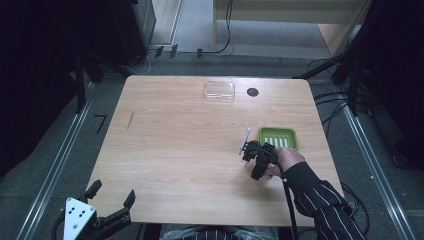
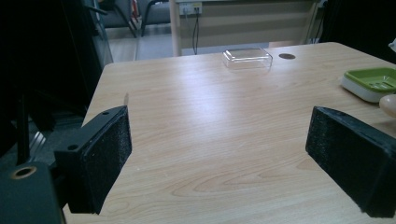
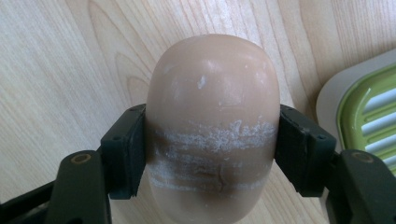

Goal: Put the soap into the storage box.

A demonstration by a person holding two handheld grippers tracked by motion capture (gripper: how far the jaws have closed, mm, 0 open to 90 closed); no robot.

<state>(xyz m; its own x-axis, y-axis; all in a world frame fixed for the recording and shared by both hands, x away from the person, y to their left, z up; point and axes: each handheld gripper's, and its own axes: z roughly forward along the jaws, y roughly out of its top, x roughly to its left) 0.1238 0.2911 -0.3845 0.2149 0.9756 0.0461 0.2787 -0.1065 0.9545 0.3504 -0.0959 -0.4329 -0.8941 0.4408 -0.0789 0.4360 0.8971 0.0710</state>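
1. Starting at the left, the left gripper [image 1: 107, 205] is seen parked off the near-left corner of the tabletop [image 1: 190, 150], jaws spread wide and empty; it is judged idle.
2. At the far edge, a clear lid [image 1: 219, 91] is set aside.
3. The soap bar [image 3: 212, 126] is clamped across its middle by the right gripper [image 3: 212, 149], evidently for carrying.
4. Just to the right, the green soap dish [image 1: 278, 137] lies empty, the likely destination.

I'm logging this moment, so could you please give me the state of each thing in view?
Soap bar: clamped between the pads, above the table.
Right hand-held gripper: shut on the soap bar.
Left hand-held gripper: open, nothing between its jaws.
Green soap dish: upright, empty.
Clear plastic lid: lying alone at the table's far edge.
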